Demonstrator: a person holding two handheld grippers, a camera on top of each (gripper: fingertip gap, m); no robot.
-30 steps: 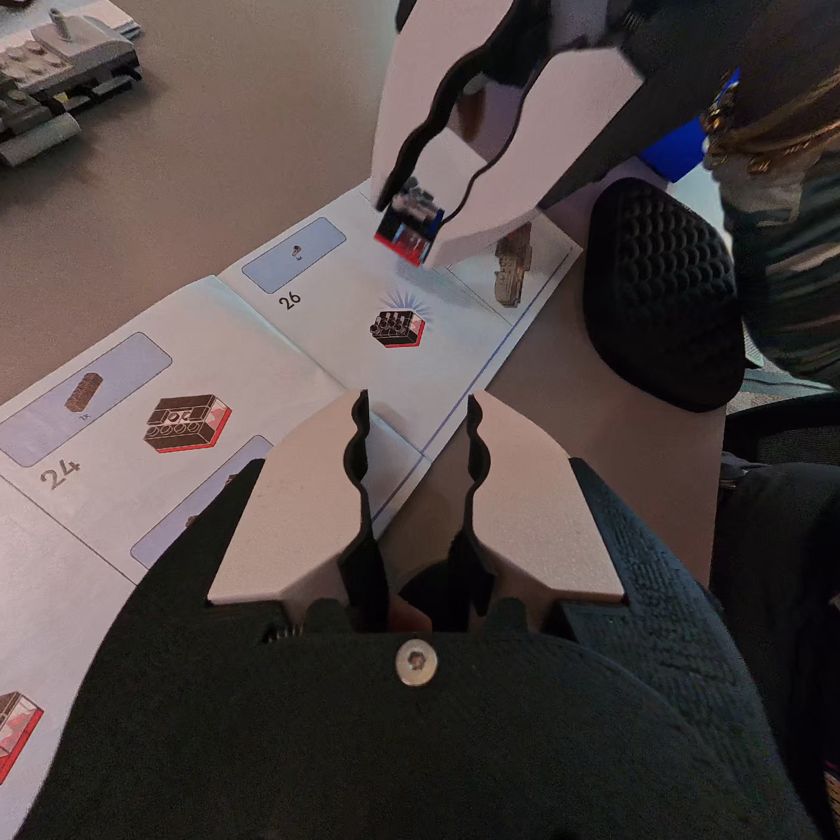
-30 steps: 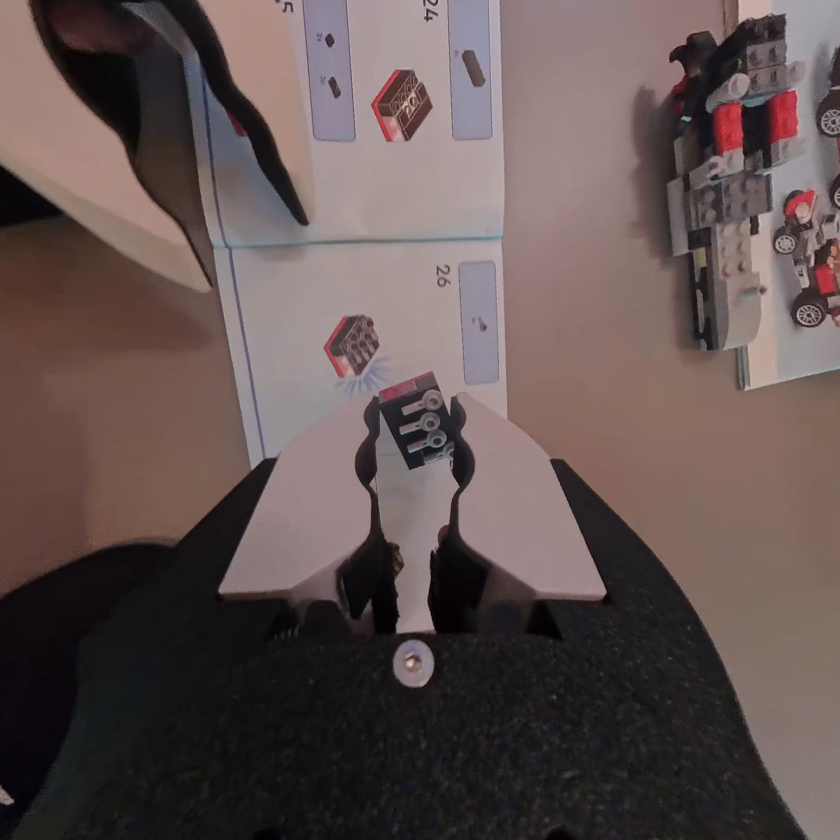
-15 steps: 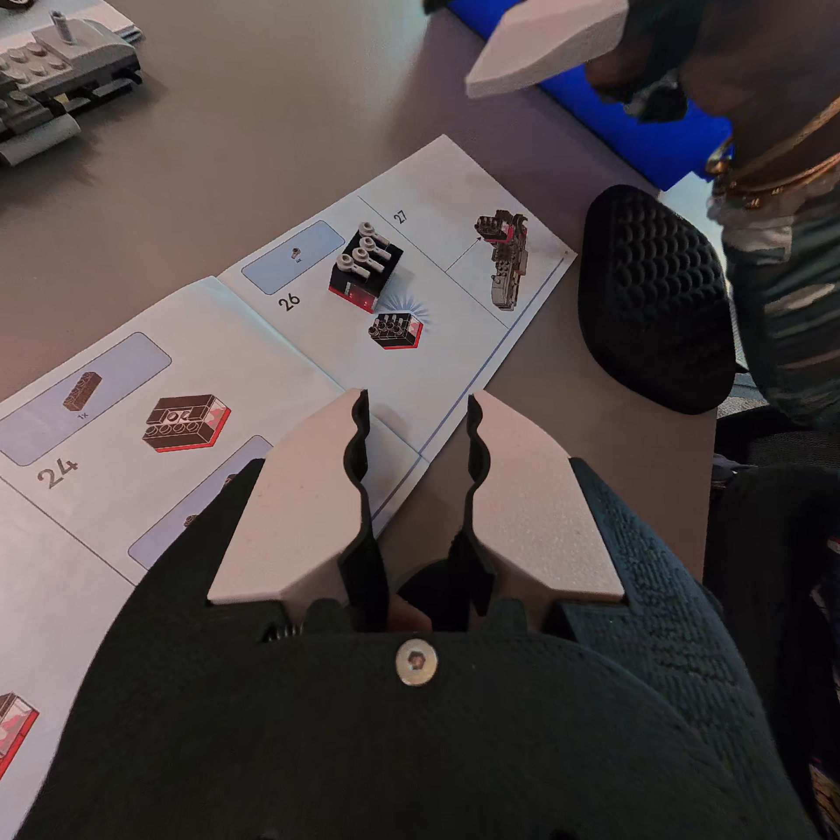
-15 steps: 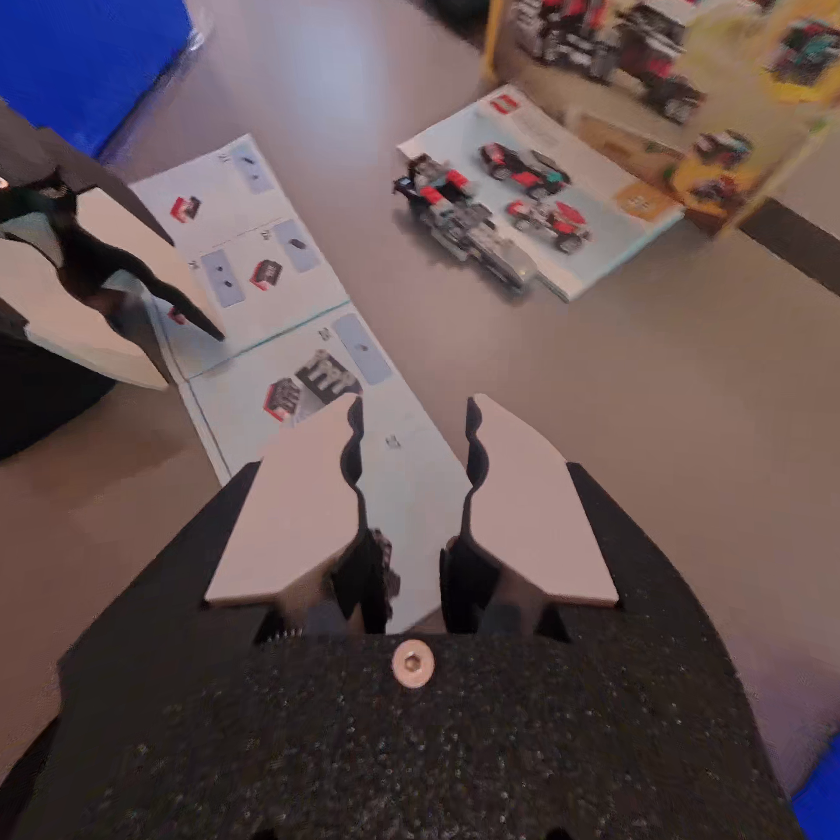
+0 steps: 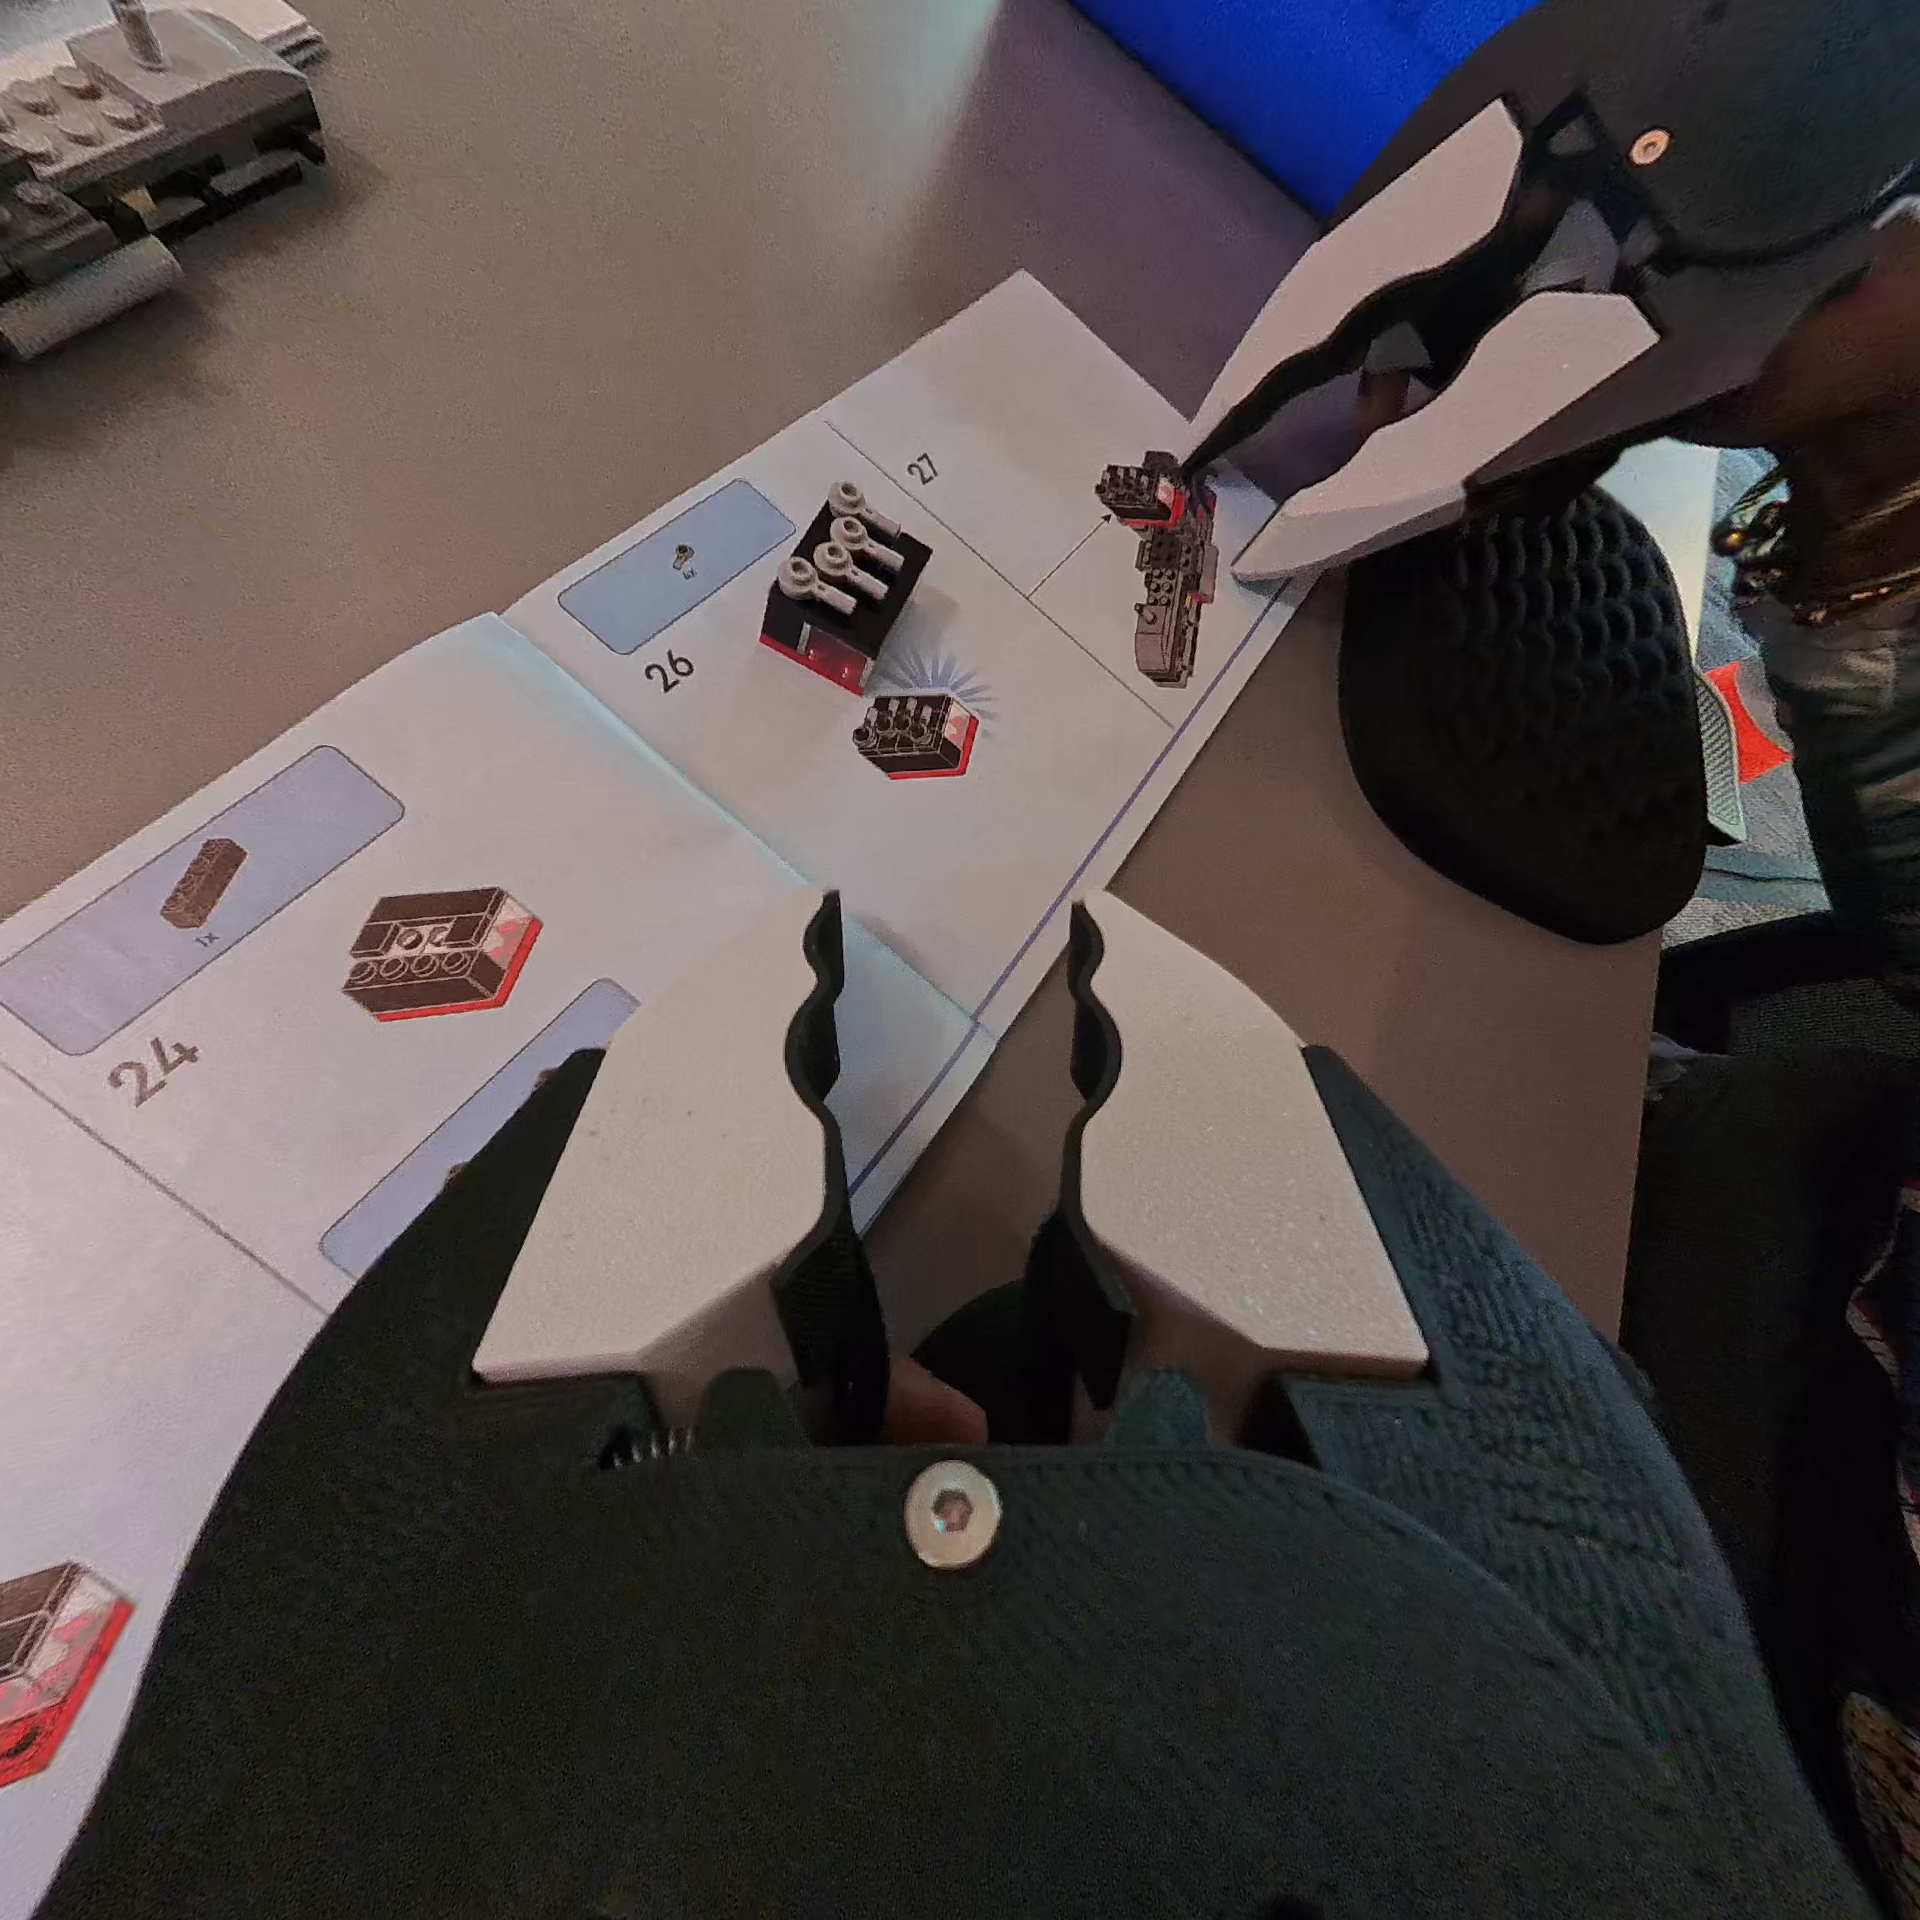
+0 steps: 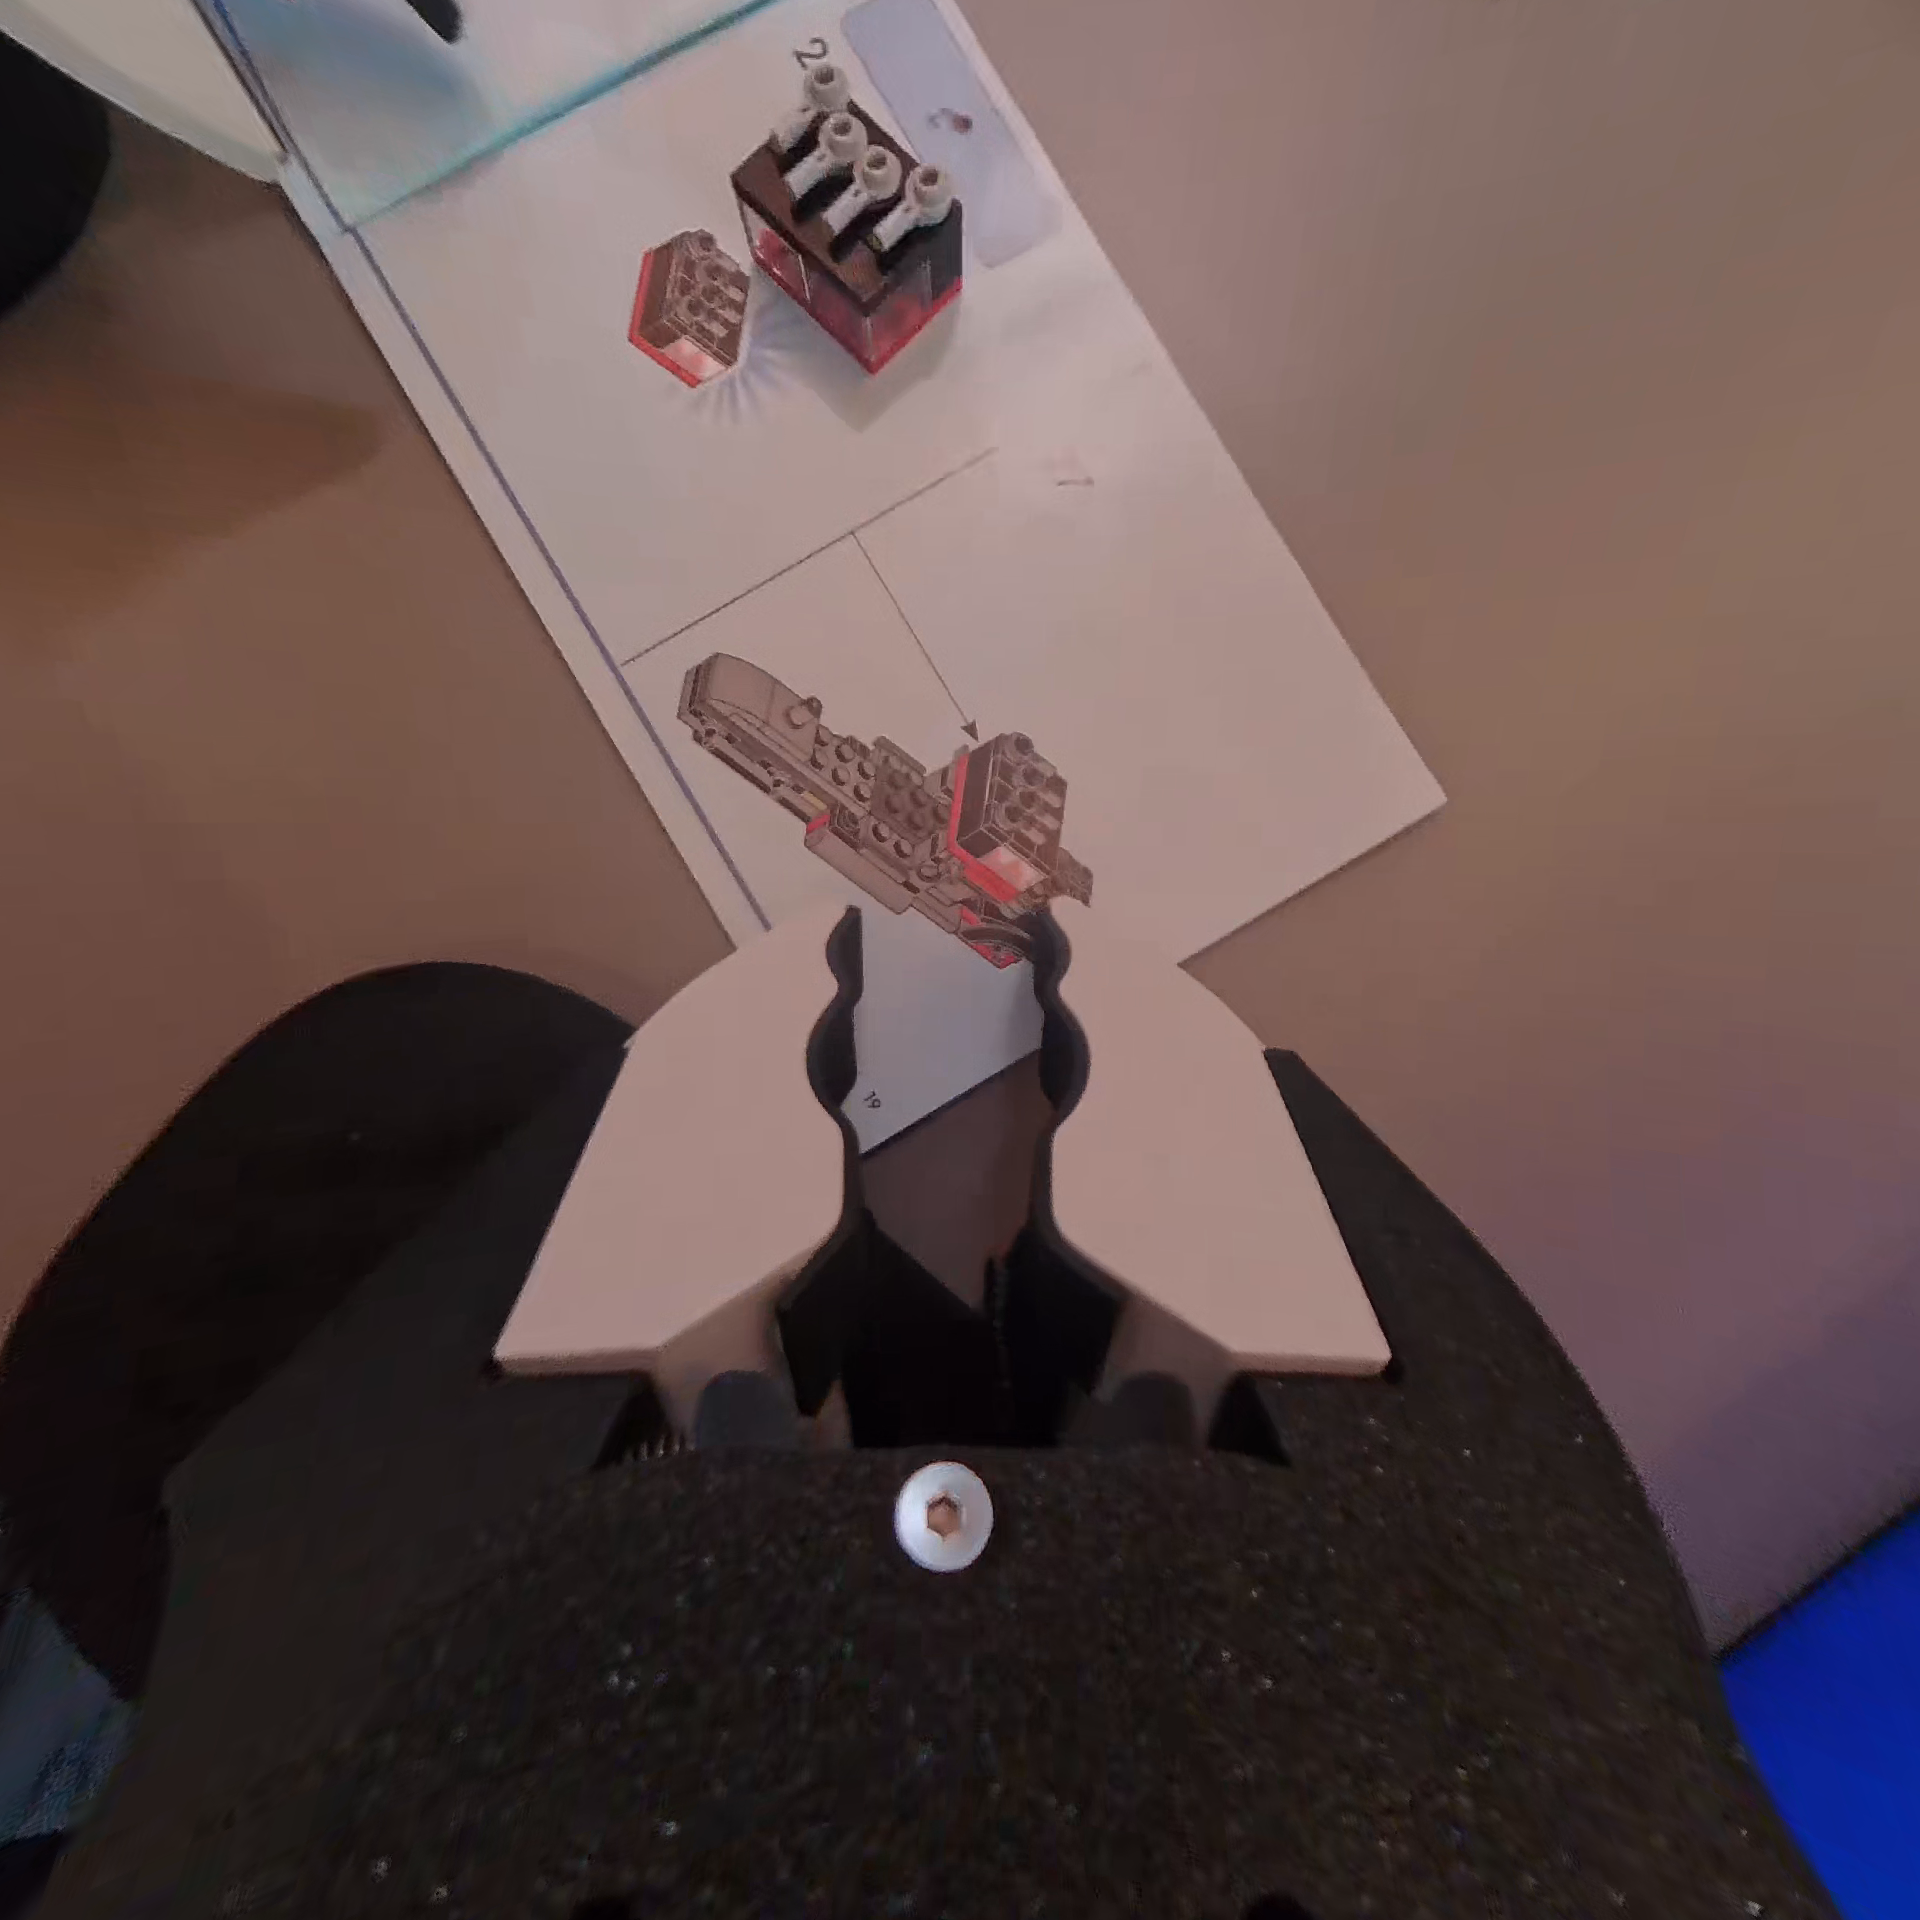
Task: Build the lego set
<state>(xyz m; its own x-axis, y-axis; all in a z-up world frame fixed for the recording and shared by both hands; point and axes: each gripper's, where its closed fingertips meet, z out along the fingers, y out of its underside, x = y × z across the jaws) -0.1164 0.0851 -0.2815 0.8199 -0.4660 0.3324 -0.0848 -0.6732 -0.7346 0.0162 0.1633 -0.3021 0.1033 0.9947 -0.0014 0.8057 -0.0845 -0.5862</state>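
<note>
A small black and red lego block (image 5: 844, 587) with several grey levers on top stands on the open instruction booklet (image 5: 665, 790). It also shows in the right wrist view (image 6: 854, 244), far ahead of my right gripper. My left gripper (image 5: 953, 914) is open and empty, hovering over the booklet's near edge, short of the block. My right gripper (image 6: 948, 923) is open with a narrow gap and empty, tips low over the booklet's end corner (image 6: 1195, 665). It shows in the left wrist view (image 5: 1226, 514) to the right of the block.
A grey lego vehicle (image 5: 114, 197) lies at the far left of the brown table (image 5: 623, 260). A black textured oval object (image 5: 1517, 727) sits at the table's edge by the booklet corner. A blue object (image 5: 1226, 94) lies beyond it. One gripper's finger ends stand about 15 cm off the other's.
My right gripper let go of the block on the booklet, swung up and away, then came back down to the booklet's corner. My left gripper has not moved.
</note>
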